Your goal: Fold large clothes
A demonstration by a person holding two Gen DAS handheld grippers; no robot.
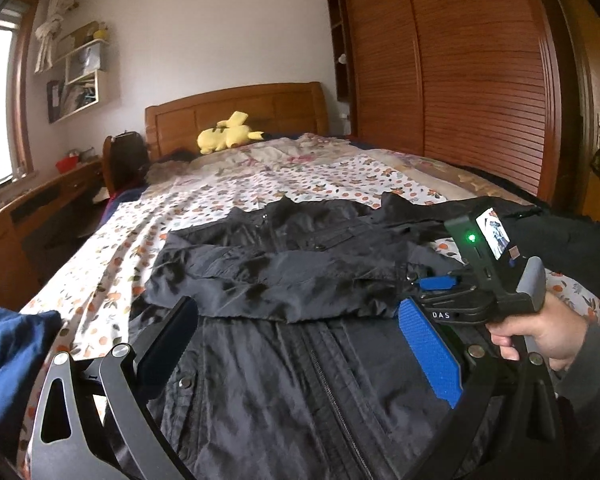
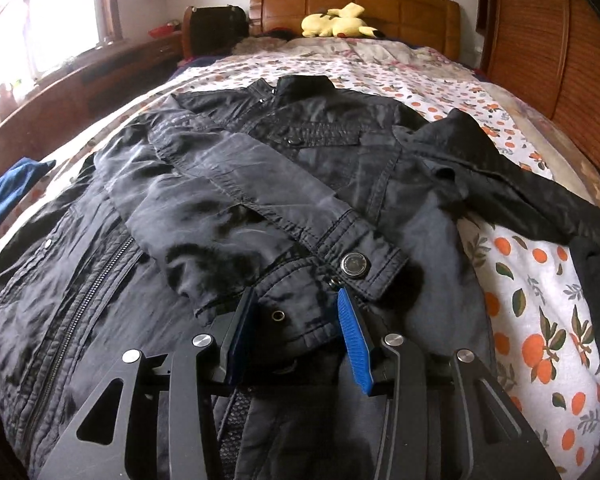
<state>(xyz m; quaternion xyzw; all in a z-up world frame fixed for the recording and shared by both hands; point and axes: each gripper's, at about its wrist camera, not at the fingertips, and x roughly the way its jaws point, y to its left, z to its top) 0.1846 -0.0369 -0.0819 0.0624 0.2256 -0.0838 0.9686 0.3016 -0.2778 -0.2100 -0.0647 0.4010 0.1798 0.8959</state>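
Note:
A black jacket (image 2: 236, 184) lies front up on the bed, zipper toward me. One sleeve (image 2: 260, 204) is folded across its chest, with the buttoned cuff (image 2: 356, 266) just beyond my right gripper (image 2: 296, 300). That gripper is open, jaws on either side of jacket fabric, gripping nothing. The other sleeve (image 2: 512, 188) stretches out to the right. In the left wrist view the jacket (image 1: 284, 276) fills the middle. My left gripper (image 1: 300, 312) is wide open just above its lower half. The right gripper (image 1: 440, 284) shows at the sleeve's cuff.
The bed has a white sheet with an orange-fruit print (image 2: 540, 320). A yellow plush toy (image 1: 228, 132) lies by the wooden headboard (image 1: 240, 108). A blue garment (image 1: 12, 356) lies at the bed's left edge. A dark garment (image 1: 560, 244) lies at the right. A wooden wardrobe (image 1: 460, 72) stands on the right, a desk (image 1: 32, 204) on the left.

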